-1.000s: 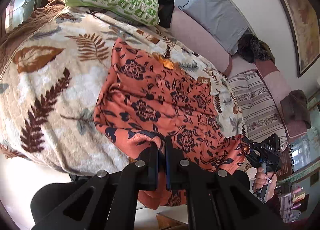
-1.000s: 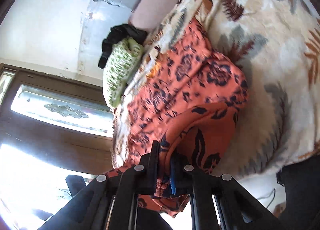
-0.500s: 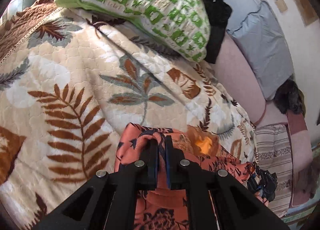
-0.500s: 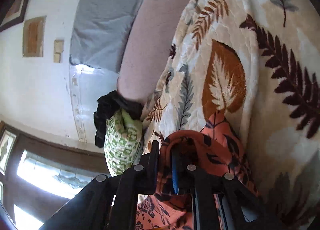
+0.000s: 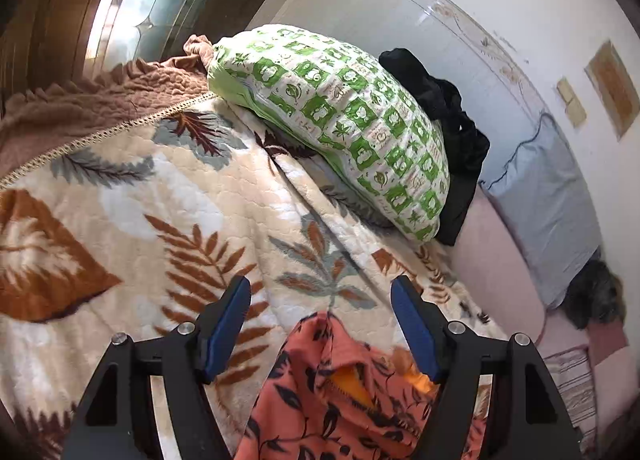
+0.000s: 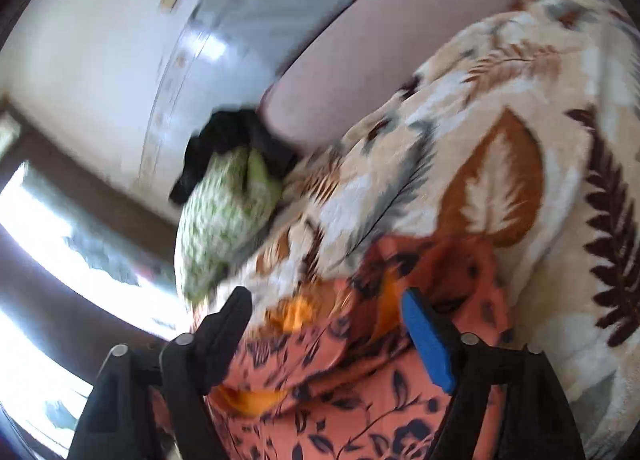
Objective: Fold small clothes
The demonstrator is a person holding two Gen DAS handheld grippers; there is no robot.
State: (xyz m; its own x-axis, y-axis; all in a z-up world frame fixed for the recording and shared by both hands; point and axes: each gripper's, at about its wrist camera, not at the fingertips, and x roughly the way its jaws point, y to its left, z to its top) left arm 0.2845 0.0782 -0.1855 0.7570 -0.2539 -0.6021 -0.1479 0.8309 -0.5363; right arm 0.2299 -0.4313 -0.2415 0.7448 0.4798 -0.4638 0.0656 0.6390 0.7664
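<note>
An orange garment with a dark flower print [image 5: 340, 392] lies folded over on the leaf-patterned blanket [image 5: 160, 228]. My left gripper [image 5: 320, 300] hangs over the garment's far edge with its jaws opening; the cloth lies loose below and between them, free of the blue pads. In the blurred right wrist view the same garment [image 6: 360, 380] bunches under my right gripper [image 6: 326, 302]. Its jaws are opening too, and the fabric rests between them without being pinched.
A green-and-white patterned pillow [image 5: 340, 120] lies at the head of the bed, with a black cloth [image 5: 448, 128] behind it. A grey pillow [image 5: 548, 196] leans on the pink sofa back [image 5: 496, 272]. A brown ruffled blanket edge [image 5: 92, 108] runs along the left.
Both grippers carried the garment's near edge forward across the bed, folding it over, then let go; their jaws went from shut on the cloth to wide apart.
</note>
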